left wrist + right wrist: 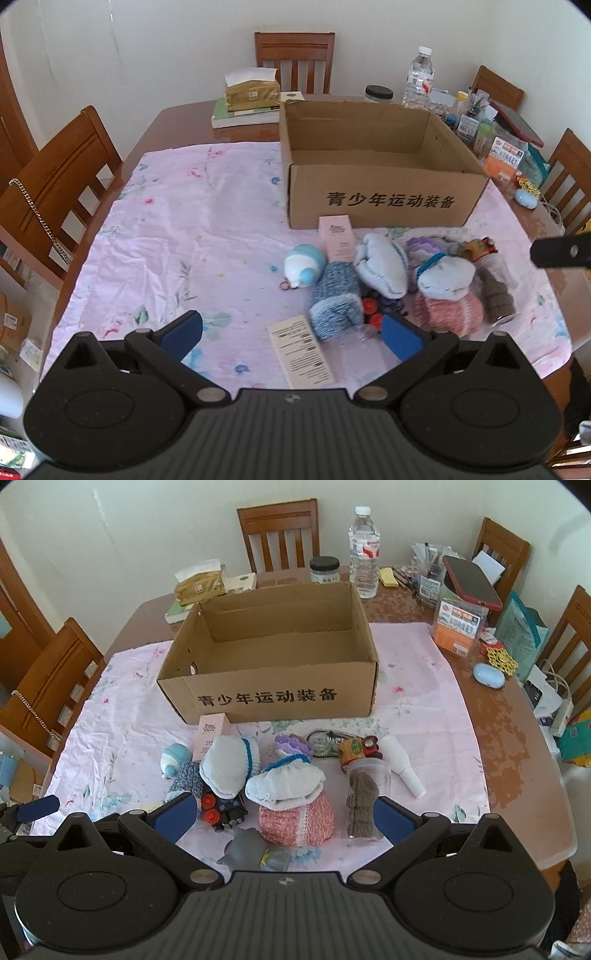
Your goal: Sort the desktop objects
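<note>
1. The left tongs [291, 338] hang spread wide with nothing between them, low over the pink cloth [177, 236] on the bench.
2. The right tongs [284, 818] gape just as wide and empty, above the pink knitted sock roll [295, 821].
3. The cardboard box [273, 698] stands open just behind the heap of socks and toys.

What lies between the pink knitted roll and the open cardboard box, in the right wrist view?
In the right wrist view, a light blue sock bundle lies on the pink knitted roll, then a purple knit piece, then bare cloth up to the cardboard box.
</note>
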Action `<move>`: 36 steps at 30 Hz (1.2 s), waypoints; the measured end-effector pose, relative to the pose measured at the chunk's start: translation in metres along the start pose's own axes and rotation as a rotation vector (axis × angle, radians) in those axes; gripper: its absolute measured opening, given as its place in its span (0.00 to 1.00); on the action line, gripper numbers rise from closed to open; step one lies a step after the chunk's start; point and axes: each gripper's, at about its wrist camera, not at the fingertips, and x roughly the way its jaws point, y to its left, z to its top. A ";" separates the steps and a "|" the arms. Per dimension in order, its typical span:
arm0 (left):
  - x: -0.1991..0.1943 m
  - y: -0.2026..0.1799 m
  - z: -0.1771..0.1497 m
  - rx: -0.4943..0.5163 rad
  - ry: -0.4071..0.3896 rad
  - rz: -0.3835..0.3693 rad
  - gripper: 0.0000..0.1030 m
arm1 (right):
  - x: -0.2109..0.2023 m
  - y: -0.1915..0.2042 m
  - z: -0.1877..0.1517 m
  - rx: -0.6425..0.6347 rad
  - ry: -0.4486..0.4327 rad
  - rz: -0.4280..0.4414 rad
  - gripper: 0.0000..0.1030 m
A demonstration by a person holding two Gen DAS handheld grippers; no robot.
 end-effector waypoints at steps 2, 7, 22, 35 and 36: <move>0.003 0.003 -0.005 0.017 0.003 0.016 0.99 | 0.002 0.000 -0.001 -0.003 -0.005 0.002 1.00; 0.010 0.012 -0.016 0.034 -0.001 0.028 0.99 | 0.009 -0.002 -0.004 -0.034 -0.007 -0.004 1.00; 0.040 0.024 -0.041 0.146 -0.017 -0.043 0.99 | 0.021 0.004 -0.029 -0.207 -0.030 0.100 1.00; 0.058 0.020 -0.047 0.350 -0.034 -0.163 0.99 | 0.026 0.014 -0.047 -0.250 -0.013 0.091 1.00; 0.058 0.020 -0.047 0.382 -0.039 -0.165 0.99 | 0.025 0.014 -0.048 -0.251 -0.015 0.089 1.00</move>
